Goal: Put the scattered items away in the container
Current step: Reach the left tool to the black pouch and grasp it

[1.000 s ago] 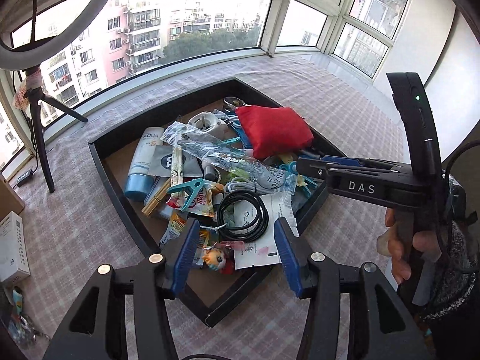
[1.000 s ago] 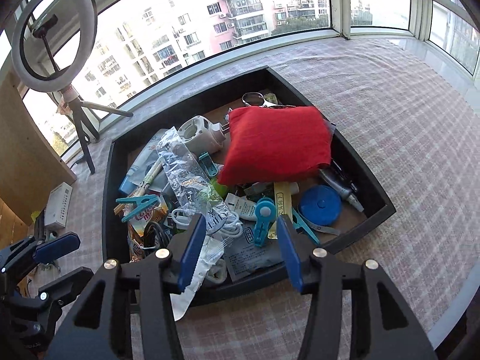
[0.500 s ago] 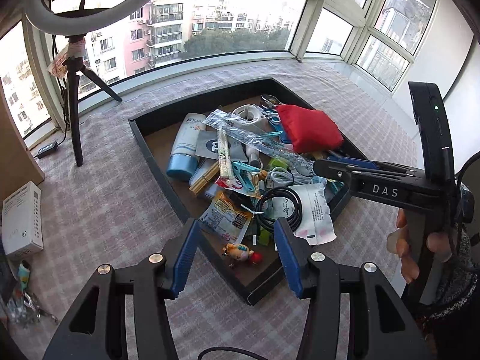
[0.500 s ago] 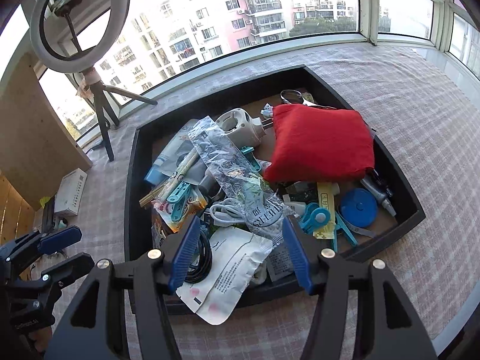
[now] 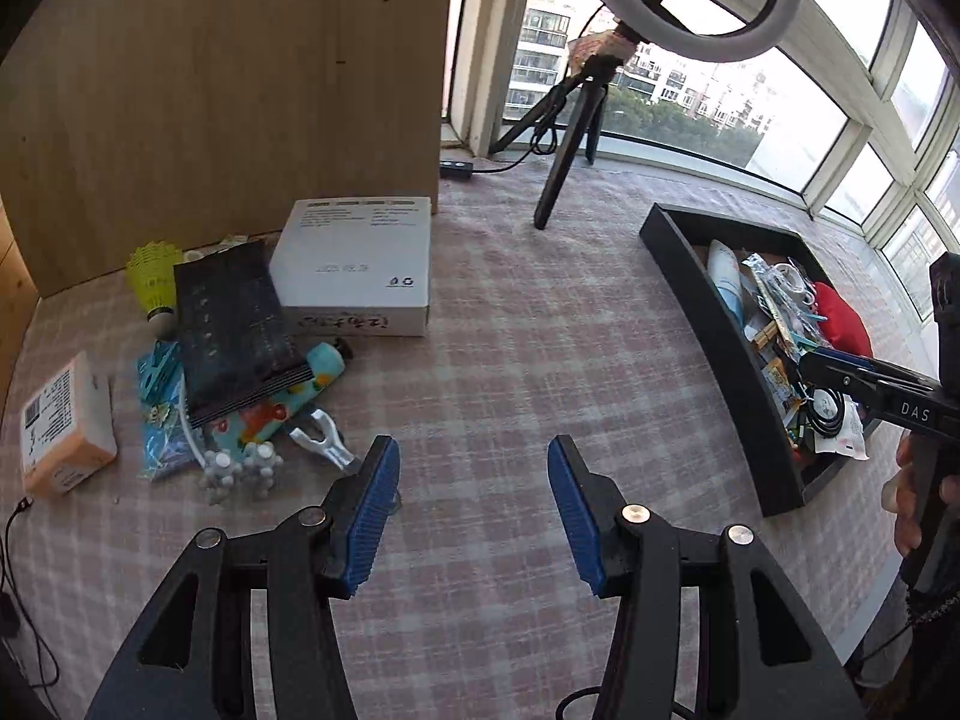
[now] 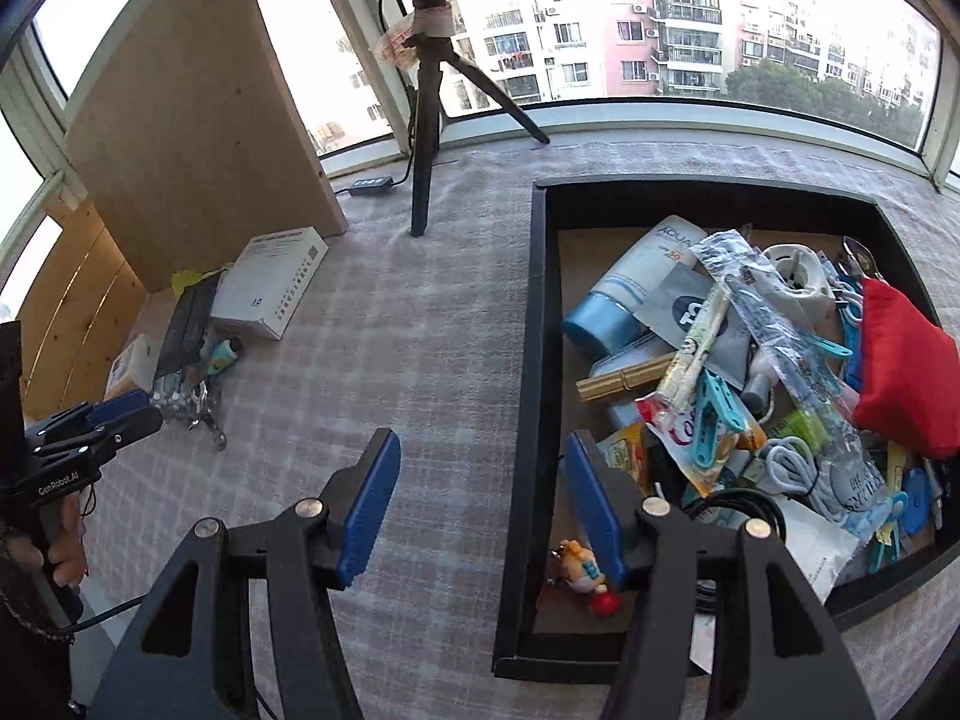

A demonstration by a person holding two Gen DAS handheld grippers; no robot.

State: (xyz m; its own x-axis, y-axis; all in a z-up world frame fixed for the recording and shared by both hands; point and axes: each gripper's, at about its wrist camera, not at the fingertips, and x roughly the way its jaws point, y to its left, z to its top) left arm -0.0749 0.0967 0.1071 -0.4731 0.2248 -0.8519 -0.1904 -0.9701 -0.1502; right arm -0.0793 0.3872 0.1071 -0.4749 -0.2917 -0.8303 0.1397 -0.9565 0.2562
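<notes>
Swinging away from the tray, the left gripper (image 5: 471, 504) is now being aimed at the loose pile on the checked cloth (image 5: 540, 324), with its blue pads spread wide and nothing between them. One second ago the full black tray (image 5: 714, 330) was being framed directly ahead of this gripper; now the tray is seen far to the right side, so the view has been turned toward what is not yet collected. The right gripper (image 6: 480, 501) is also being held spread and empty, hovering over the near-left edge of the tray, where a small toy figure (image 6: 579, 561) is lying just beside its right pad. Near the left gripper, a metal tool (image 5: 324, 447) and grey jacks (image 5: 240, 471) are lying closest, then a patterned teal tube (image 5: 300, 387) under a dark booklet (image 5: 237, 333), a yellow shuttlecock (image 5: 155, 279), a white box (image 5: 354, 267) and an orange-sided box (image 5: 63, 423). It is judged that the collecting is being continued, and that the metal tool is the likely next pick.
</notes>
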